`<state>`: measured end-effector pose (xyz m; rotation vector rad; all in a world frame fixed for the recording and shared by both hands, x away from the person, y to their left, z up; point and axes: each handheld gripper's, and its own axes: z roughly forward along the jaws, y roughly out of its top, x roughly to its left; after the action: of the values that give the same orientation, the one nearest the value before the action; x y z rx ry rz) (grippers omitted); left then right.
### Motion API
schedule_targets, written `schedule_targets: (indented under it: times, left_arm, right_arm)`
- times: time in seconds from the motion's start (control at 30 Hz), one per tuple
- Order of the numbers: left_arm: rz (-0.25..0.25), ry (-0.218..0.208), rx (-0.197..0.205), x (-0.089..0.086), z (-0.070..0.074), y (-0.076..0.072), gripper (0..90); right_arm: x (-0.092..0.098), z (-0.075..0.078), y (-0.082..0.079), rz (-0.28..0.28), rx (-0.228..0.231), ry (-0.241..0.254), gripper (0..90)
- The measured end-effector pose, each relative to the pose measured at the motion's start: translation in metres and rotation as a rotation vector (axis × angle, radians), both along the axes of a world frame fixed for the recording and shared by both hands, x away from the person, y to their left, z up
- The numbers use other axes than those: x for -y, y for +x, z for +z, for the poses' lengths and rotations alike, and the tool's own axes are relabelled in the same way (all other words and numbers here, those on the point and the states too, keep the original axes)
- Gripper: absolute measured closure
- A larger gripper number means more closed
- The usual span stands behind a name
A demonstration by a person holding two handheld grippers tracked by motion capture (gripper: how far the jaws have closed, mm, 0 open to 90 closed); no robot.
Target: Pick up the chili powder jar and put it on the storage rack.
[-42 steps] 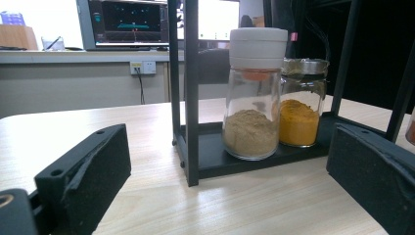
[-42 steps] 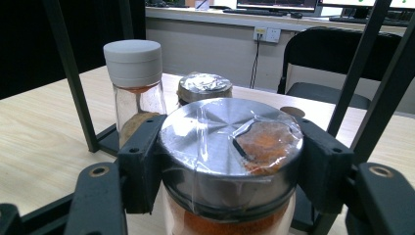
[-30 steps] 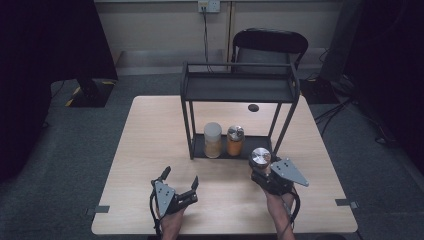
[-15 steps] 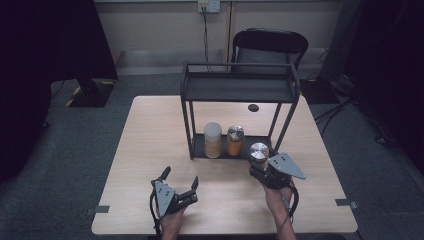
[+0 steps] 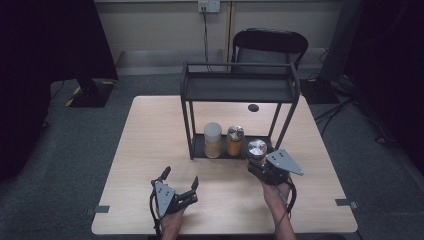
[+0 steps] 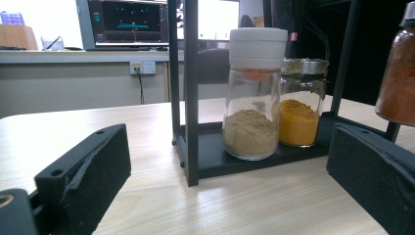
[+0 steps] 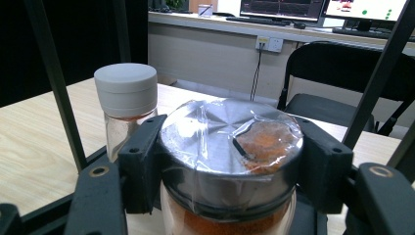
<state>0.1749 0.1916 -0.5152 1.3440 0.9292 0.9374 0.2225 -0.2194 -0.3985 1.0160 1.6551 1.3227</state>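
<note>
Grey carpet is surrounding a pale wooden desk (image 5: 150, 150), with a black chair (image 5: 270, 42) standing behind it and a wall socket (image 5: 209, 6) showing above.

Item 1, left: the left tool (image 5: 179, 180) is resting low on the desk near its front edge, jaws standing wide apart and gripping nothing.

Item 2, centre: a black two-tier metal rack (image 5: 240, 87) is standing on the desk. On its bottom shelf a white-capped glass jar of beige powder (image 5: 212, 140) is sitting just beside a metal-lidded jar of yellow-orange powder (image 5: 235, 140).

Item 3, right: the right tool (image 5: 259, 162) is clamping a third spice jar (image 7: 230, 147), glass with a silver lid under clear film, filled with reddish-orange powder. The jar is being held upright at the rack's front right corner, just beside the bottom shelf.

Handling, as judged: the jar is looking rigid, moderately heavy for its size, smooth and breakable. The film-wrapped lid is likely slippery, so the hold just under the lid rim, on opposite sides, is looking sound; keeping it upright is advisable.
</note>
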Motion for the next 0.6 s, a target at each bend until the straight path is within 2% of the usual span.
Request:
schedule_targets:
  times: [0.33, 0.6]
  left_arm:
    - [-0.001, 0.0, 0.001, 0.0, 0.0, 0.0, 2.0]
    - [0.0, 0.0, 0.002, 0.0, 0.0, 0.0, 2.1]
  right_arm:
    - [0.0, 0.002, 0.008, -0.002, 0.01, 0.011, 34.9]
    - [0.004, -0.001, 0.016, -0.015, -0.005, 0.025, 35.0]
